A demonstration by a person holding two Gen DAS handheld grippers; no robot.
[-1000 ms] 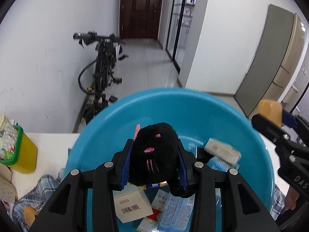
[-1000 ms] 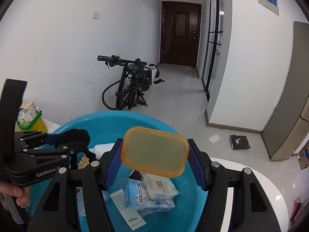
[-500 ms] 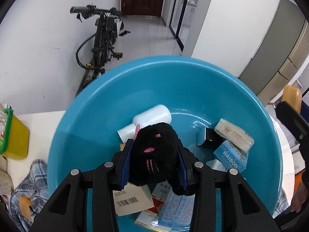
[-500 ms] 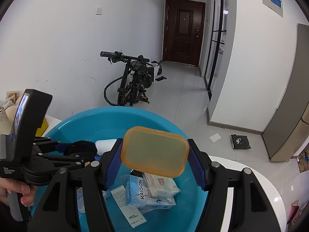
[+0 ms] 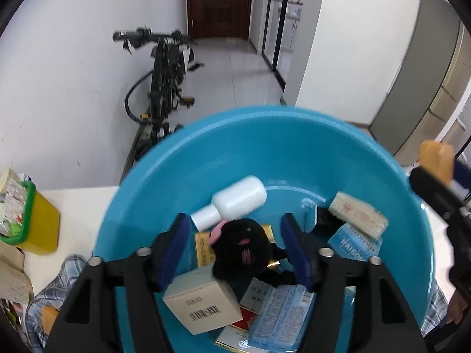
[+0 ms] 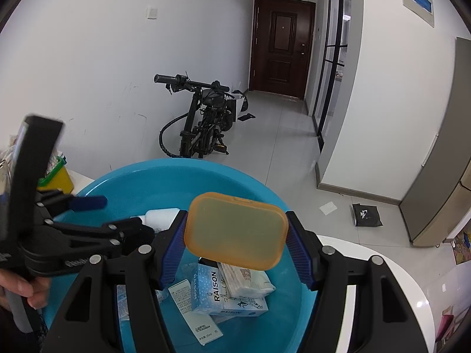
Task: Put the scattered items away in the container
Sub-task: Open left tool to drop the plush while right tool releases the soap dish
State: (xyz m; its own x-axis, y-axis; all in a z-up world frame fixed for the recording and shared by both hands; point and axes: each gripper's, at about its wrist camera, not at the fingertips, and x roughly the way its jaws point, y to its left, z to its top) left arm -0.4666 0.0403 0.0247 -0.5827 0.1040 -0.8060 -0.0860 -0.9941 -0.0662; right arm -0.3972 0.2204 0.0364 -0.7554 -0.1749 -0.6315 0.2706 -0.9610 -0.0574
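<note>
A blue basin (image 5: 282,135) stands on the white table and also shows in the right wrist view (image 6: 164,182). My left gripper (image 5: 235,250) is open over the basin; the black plush toy (image 5: 241,250) sits between its spread fingers, resting on the items inside. The basin holds a white bottle (image 5: 235,203), a cardboard box (image 5: 203,303), tissue packs (image 5: 353,238) and leaflets. My right gripper (image 6: 235,241) is shut on an orange case (image 6: 235,232), held above the basin's near right part.
A yellow-and-green container (image 5: 32,214) stands on the table left of the basin. Plaid cloth (image 5: 56,282) lies at the lower left. A bicycle (image 5: 164,88) leans against the wall beyond. A grey cabinet (image 6: 441,176) stands at the right.
My left gripper has opened and let go of the black plush toy, which now rests in the basin. My right gripper still holds the orange case in about the same place.
</note>
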